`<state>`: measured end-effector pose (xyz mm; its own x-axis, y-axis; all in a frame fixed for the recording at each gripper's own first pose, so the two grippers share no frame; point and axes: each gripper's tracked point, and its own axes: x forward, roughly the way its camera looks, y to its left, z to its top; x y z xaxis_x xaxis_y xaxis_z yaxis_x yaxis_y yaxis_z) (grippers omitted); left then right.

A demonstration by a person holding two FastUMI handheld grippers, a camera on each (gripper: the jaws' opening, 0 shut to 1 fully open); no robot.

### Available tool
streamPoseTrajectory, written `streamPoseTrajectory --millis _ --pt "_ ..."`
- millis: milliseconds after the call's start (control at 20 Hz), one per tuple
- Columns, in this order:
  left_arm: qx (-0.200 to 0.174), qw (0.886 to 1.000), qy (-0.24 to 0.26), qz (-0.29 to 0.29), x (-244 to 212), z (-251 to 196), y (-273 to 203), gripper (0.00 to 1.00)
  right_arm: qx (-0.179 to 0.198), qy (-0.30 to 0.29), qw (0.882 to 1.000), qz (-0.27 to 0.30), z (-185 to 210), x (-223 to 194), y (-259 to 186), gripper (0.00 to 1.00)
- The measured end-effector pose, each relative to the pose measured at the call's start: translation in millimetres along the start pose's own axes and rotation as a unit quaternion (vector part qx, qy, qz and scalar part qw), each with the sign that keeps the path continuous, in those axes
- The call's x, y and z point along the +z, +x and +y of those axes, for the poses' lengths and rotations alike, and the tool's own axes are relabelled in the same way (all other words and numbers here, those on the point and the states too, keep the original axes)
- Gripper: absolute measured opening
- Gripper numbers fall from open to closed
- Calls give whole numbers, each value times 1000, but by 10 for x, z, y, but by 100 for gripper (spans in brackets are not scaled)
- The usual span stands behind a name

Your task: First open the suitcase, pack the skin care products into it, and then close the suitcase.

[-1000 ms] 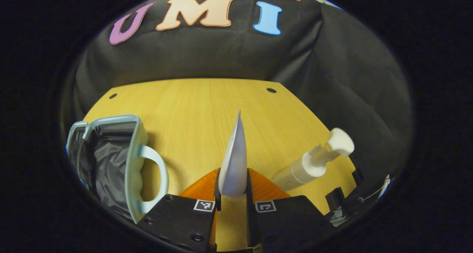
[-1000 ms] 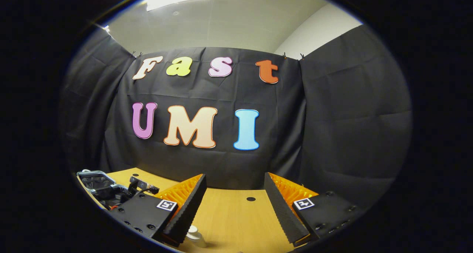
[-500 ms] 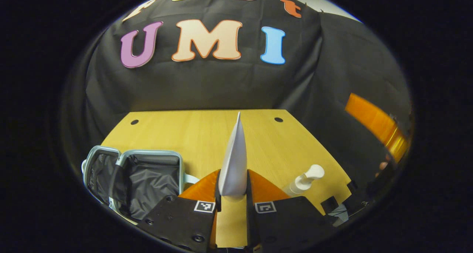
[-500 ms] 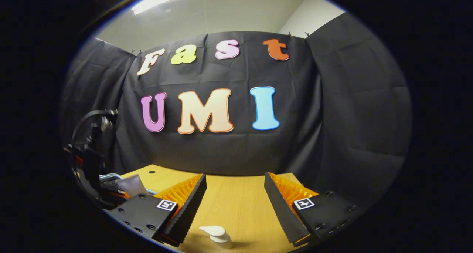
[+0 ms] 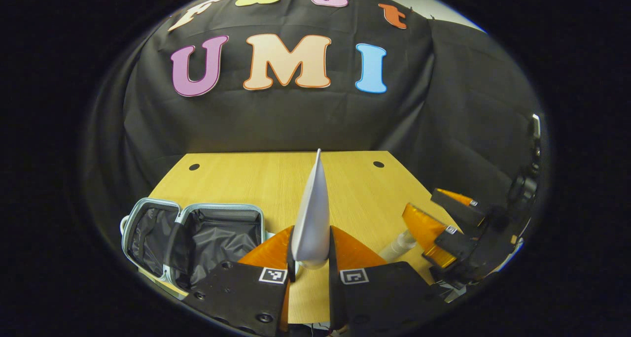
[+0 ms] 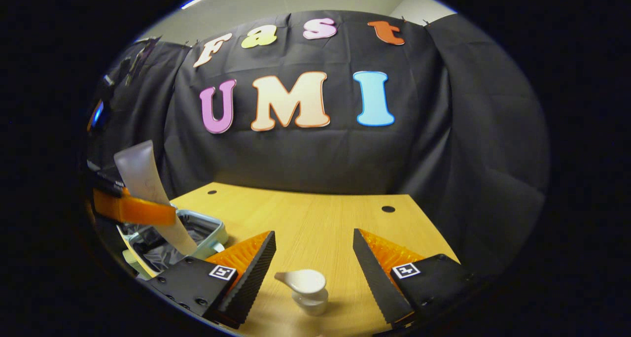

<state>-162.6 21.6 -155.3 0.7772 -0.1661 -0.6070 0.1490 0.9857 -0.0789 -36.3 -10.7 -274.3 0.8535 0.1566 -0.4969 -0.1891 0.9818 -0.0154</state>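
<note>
Frosted plastic tube (image 5: 313, 214) is pinched in the left tongs (image 5: 312, 258) above the open suitcase (image 5: 197, 238) at the table's (image 5: 276, 179) left edge, ready to drop in; right tongs (image 6: 313, 258) gape wide over the pump bottle (image 6: 306, 287).

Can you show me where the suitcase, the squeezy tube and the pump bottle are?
suitcase (image 5: 217, 236): left gripper view, on its dark lining.
squeezy tube (image 5: 315, 214): left gripper view, on its flat side, held in the left claw.
pump bottle (image 6: 305, 283): right gripper view, on its pump head.
</note>
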Motion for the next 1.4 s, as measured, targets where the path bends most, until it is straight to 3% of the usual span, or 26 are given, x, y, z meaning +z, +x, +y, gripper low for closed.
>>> streamPoseTrajectory --millis 500,600,700,750,1000,1250,1400 --pt "27 1000 1 7 -24 150 -131 24 17 -31 995 93 -6 -1013 80 99" --pt "37 999 -1 8 -46 221 -156 24 19 -37 994 100 -24 -1109 97 94" --pt "47 999 -6 11 -91 293 -194 24 25 -34 994 99 -34 -1141 117 78" --pt "54 998 -7 15 -124 344 -204 24 31 -32 994 102 -29 -1137 106 60" --pt "106 993 -8 50 -352 882 -248 24 52 -10 996 78 77 -705 54 58" --pt "153 979 -6 134 -842 1655 -198 24 44 24 998 39 194 -122 -44 58" --pt "157 971 -17 180 -1147 1960 -109 25 37 35 998 26 295 57 -107 58"
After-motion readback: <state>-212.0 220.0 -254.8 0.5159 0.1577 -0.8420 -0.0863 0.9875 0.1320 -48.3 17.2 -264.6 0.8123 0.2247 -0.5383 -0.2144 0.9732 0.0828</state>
